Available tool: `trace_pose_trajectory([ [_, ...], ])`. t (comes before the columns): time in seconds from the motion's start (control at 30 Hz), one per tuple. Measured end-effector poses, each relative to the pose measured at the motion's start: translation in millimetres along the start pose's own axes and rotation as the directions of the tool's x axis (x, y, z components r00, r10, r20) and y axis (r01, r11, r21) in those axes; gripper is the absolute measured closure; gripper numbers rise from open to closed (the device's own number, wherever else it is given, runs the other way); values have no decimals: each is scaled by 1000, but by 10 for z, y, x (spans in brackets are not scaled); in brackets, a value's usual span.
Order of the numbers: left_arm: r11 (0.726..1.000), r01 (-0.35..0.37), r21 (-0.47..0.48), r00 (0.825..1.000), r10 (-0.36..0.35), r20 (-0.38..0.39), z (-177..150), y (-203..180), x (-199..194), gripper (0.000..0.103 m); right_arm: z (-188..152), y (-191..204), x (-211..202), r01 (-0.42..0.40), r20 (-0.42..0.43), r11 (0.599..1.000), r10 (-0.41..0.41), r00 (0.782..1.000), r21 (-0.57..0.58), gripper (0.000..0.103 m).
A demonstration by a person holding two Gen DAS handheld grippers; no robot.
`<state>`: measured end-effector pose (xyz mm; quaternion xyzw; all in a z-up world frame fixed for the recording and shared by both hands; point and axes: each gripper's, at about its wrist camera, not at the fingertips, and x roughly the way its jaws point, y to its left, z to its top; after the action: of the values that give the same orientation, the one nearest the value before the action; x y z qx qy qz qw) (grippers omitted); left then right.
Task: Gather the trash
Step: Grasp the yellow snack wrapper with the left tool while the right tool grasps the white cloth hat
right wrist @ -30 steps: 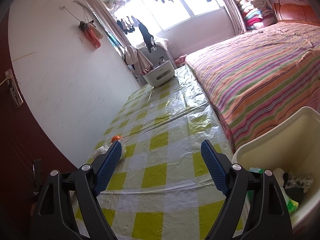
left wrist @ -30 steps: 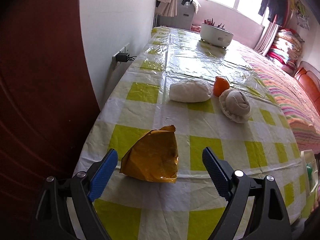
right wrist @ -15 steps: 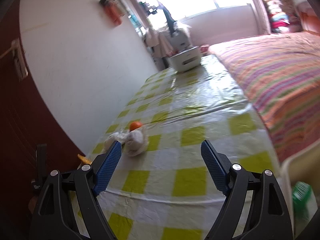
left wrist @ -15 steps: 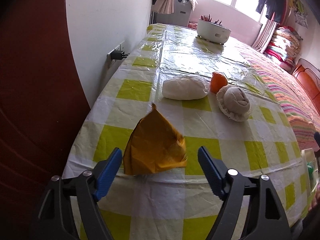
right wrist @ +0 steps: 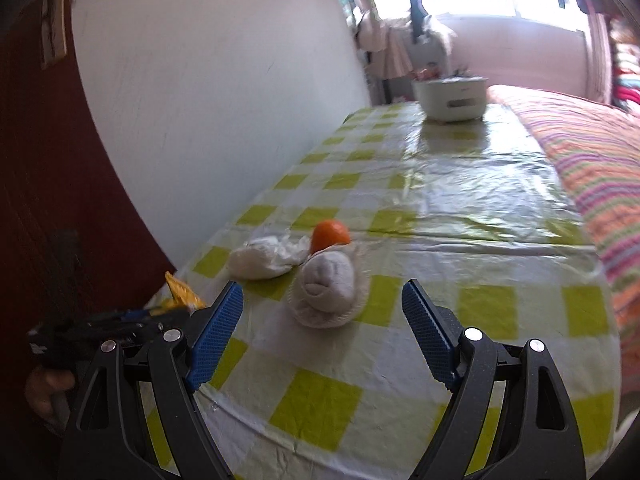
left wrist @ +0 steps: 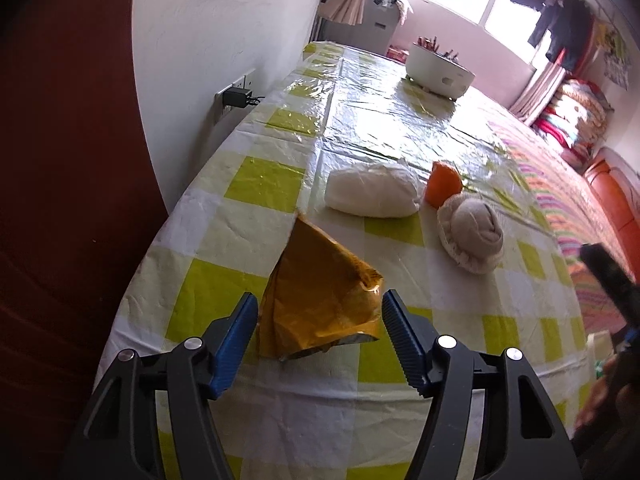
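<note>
Golden-brown crumpled wrapper [left wrist: 320, 300] sits near the tabletop's [left wrist: 400, 128] near edge, between the parted blue pads of the left hand-held gripper [left wrist: 318, 334], which are close beside it; I cannot tell whether they touch it. Farther in, a white wad [left wrist: 372, 196], an orange piece [left wrist: 442, 188] and a rolled grey sock [right wrist: 328, 288] lie close together. The right hand-held gripper [right wrist: 322, 334] hangs released and empty in front of the sock.

Daylight pours in from the window [left wrist: 472, 4] at the far end, blown out to white in both views. It throws broad glare across the glossy tablecloth [left wrist: 400, 120]. The door [left wrist: 60, 200] sits in deep shade. Fisheye bending curves every edge, and the right wrist view looks softly blurred throughout.
</note>
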<state>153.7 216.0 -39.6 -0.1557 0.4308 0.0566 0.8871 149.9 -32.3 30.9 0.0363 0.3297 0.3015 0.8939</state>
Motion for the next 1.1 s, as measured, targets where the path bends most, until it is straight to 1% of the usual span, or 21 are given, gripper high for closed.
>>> trace_pose_trajectory([
  [0.1,1000,0,-17,1000,0,-1,42,-3,41,40,-1,87,212,15,-51,999,-17,999,-44,23],
  [0.2,1000,-12,-7,1000,12,7,65,-59,68,40,16,128,373,29,-90,996,-37,995,-84,23],
  [0.33,1000,-11,-2,1000,11,2,93,-120,110,41,40,117,571,41,-139,994,-56,989,-105,23],
  [0.43,1000,6,-16,1000,-6,-5,125,-128,140,46,90,162,720,58,-158,990,-78,984,-126,23],
  [0.57,999,21,-48,1000,-22,-13,140,-87,161,49,144,257,843,69,-166,984,-97,981,-166,25],
  [0.6,998,24,-52,1000,-24,-14,132,-80,157,49,155,282,880,78,-167,981,-108,980,-178,30],
  [0.63,998,27,-56,999,-28,-17,135,-65,161,49,160,289,918,87,-173,978,-120,978,-188,39],
  [0.67,998,27,-64,999,-28,-15,137,-45,157,50,158,287,960,90,-182,977,-126,975,-193,42],
  [0.7,997,26,-70,1000,-27,-13,142,-34,159,51,147,276,1008,90,-196,977,-129,972,-195,42],
  [0.77,996,29,-86,999,-30,-15,147,3,161,51,137,238,1067,122,-203,970,-165,965,-209,45],
  [0.83,995,30,-99,999,-32,-18,146,38,167,51,120,179,1094,134,-211,969,-179,961,-209,55],
  [0.87,994,29,-104,999,-31,-18,145,48,169,51,122,143,1082,139,-208,970,-180,961,-200,55],
  [0.93,993,28,-117,999,-30,-16,156,70,176,51,134,82,1052,123,-208,978,-157,965,-168,57],
  [1.03,991,27,-132,999,-29,-16,173,88,202,51,127,80,1027,115,-202,981,-146,968,-158,58],
  [1.07,991,23,-133,1000,-25,-17,176,81,217,55,121,89,1011,111,-197,981,-141,970,-157,58],
  [1.1,991,20,-129,1000,-22,-21,176,72,237,62,120,100,1009,100,-195,984,-128,972,-149,59],
])
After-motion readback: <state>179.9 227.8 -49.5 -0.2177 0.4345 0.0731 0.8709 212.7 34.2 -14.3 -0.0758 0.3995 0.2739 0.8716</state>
